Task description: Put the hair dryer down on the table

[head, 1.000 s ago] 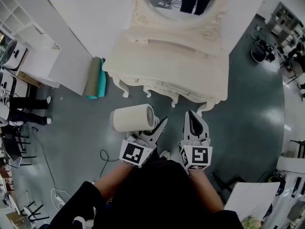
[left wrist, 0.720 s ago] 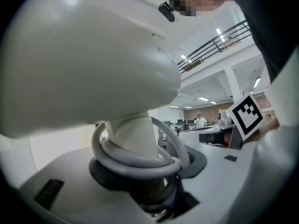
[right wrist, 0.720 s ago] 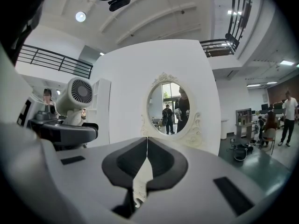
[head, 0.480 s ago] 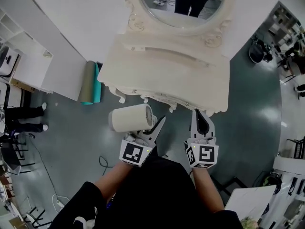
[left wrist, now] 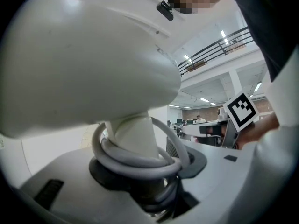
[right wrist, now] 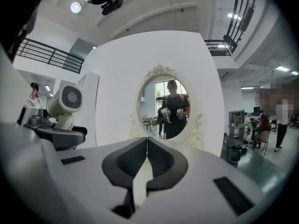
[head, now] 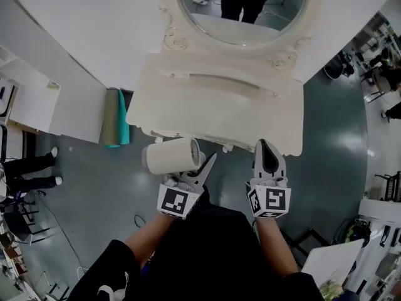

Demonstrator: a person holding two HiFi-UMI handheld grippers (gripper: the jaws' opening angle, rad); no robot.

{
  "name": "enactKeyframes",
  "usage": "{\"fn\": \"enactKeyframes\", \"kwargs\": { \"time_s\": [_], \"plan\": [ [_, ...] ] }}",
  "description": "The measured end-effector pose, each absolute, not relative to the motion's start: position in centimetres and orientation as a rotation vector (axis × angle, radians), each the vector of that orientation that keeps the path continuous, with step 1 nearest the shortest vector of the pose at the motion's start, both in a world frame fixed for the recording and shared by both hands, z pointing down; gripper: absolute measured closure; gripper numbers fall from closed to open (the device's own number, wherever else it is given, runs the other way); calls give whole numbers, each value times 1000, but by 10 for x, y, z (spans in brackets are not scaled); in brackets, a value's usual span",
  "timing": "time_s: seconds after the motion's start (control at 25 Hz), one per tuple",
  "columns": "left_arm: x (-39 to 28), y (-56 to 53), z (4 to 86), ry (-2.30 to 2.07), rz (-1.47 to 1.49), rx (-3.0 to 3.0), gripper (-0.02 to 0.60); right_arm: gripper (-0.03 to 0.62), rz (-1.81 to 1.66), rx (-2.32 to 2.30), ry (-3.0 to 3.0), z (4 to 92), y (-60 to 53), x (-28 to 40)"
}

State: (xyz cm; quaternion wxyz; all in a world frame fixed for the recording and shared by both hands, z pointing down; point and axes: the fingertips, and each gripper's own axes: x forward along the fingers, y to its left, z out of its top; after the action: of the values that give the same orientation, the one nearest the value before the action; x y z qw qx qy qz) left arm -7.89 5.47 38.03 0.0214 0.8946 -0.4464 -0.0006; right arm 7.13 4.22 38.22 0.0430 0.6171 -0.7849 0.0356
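The cream hair dryer (head: 170,155) lies level in the air, just off the front left edge of the cream dressing table (head: 213,105). My left gripper (head: 191,171) is shut on its handle (left wrist: 133,134), which has the grey cord (left wrist: 135,160) wound round it; the dryer's body (left wrist: 84,64) fills the left gripper view. My right gripper (head: 268,154) is shut and empty, its tips over the table's front edge. In the right gripper view its jaws (right wrist: 145,157) meet, with the hair dryer (right wrist: 67,101) at the left.
An oval mirror (head: 244,11) stands at the back of the table and reflects a person. A rolled green mat (head: 114,118) lies on the floor left of the table. A cable (head: 139,221) lies on the floor. A white partition (head: 69,36) stands behind.
The table has come closer in the head view. Both grippers have moved forward to its front edge, the left still holding the hair dryer.
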Motion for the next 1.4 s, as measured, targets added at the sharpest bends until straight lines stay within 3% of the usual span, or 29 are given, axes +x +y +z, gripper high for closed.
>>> {"fn": "enactKeyframes", "kwargs": {
  "time_s": [0.24,0.96,1.4],
  "plan": [
    [-91,21,373,-1360,-13,2824,331,577,92,2044,-2297,375,11,76],
    [-140,-15,416,-1288,42,2797,330,577,92,1891,-2318,390,-37,-5],
    [-141,-7,437,-1249,89,2762,330,577,83,1920,-2272,399,-15,5]
  ]
}}
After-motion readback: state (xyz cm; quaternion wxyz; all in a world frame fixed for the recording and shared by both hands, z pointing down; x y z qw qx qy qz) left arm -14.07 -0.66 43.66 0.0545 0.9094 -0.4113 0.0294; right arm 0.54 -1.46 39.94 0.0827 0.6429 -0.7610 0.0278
